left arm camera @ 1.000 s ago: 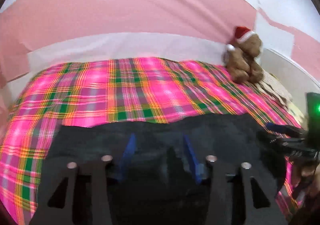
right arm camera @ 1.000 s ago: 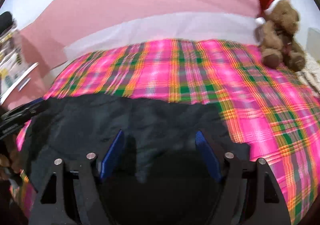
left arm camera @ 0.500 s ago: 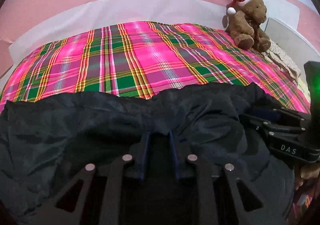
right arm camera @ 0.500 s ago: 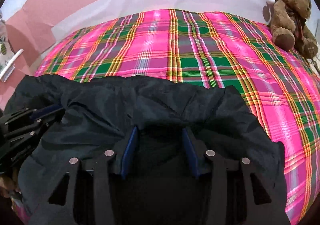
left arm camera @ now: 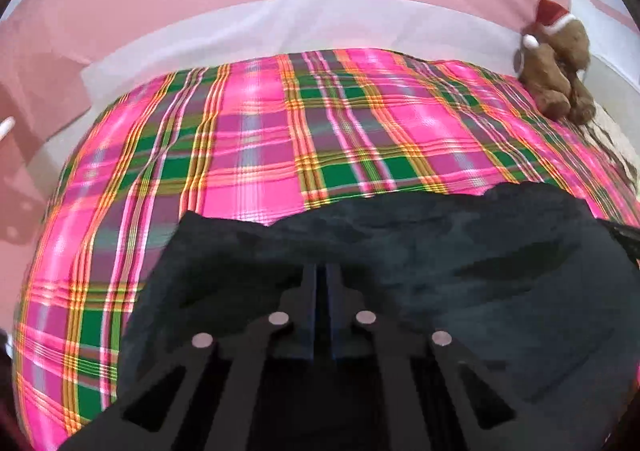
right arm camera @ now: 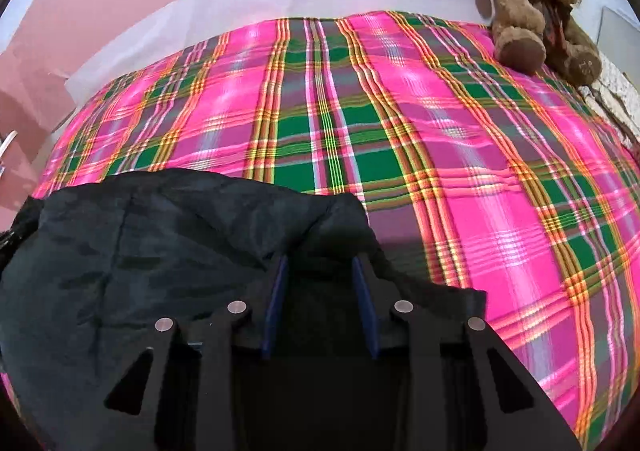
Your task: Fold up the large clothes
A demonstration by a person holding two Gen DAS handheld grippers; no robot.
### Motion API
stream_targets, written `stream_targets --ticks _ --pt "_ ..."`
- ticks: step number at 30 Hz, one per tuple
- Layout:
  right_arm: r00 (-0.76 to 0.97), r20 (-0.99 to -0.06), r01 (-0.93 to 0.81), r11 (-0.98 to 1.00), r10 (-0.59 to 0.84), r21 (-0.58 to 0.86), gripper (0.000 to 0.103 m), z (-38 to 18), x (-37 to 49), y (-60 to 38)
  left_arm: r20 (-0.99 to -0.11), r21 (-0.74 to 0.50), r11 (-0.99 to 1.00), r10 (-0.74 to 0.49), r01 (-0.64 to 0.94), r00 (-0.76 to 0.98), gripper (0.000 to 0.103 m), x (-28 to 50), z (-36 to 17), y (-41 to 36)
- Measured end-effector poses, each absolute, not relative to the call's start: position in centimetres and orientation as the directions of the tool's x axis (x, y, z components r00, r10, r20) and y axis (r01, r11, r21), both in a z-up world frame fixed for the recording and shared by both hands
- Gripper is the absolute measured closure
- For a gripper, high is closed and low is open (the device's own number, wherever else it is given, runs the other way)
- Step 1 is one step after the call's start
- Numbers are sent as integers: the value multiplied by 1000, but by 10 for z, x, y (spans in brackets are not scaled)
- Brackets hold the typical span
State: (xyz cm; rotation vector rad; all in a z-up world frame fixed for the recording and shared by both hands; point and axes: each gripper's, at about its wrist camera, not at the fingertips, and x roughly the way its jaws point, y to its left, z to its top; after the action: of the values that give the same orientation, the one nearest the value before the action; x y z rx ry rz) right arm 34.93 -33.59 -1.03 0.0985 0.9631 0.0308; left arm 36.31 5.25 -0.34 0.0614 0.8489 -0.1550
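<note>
A dark, nearly black garment (left arm camera: pixel 440 251) lies bunched on the near part of the pink and green plaid bed cover (left arm camera: pixel 260 139). My left gripper (left arm camera: pixel 322 271) is shut on the garment's upper edge near its left corner, with its blue pads pressed together and cloth heaped around them. In the right wrist view the same garment (right arm camera: pixel 140 251) fills the lower left. My right gripper (right arm camera: pixel 320 267) sits at the garment's right corner. Its jaws are closing, with a fold of dark cloth between the blue pads (right arm camera: pixel 276 291), which still stand apart.
A brown teddy bear (right arm camera: pixel 536 3) in a red Santa hat sits at the bed's far right corner, also visible as the bear (left arm camera: pixel 556 63). A pale knitted item (right arm camera: pixel 616 91) lies beside it. A white strip (left arm camera: pixel 280 27) and a pink wall run behind the bed.
Both grippers came down onto the dark garment and their jaws narrowed. The left pair closed fully on the cloth. The right gripper has slid out to the left wrist view's right edge.
</note>
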Motion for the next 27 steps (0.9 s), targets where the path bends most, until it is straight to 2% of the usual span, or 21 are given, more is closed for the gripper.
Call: stream_targets --ticks 4,16,19,21,24,27 --pt "546 -838 22 999 26 45 70 -23 364 -328 -754 22 988 -84 153 651 97 373 -21 44" --pt "565 -824 37 996 47 83 71 -31 366 -334 -735 -29 988 -122 149 667 99 376 -31 49" --pt "574 -818 44 996 37 75 71 -18 359 -333 -736 -25 989 -118 148 666 99 370 -19 50" --pt "589 -807 41 996 43 83 71 -3 349 -336 -726 -76 986 -157 149 670 98 362 -3 59" --pt "657 -749 4 994 82 112 71 31 319 -345 -665 -162 975 -223 154 712 98 341 26 85" --pt "700 -704 -17 989 119 150 71 50 286 -357 -627 -179 974 -223 141 746 99 323 35 114"
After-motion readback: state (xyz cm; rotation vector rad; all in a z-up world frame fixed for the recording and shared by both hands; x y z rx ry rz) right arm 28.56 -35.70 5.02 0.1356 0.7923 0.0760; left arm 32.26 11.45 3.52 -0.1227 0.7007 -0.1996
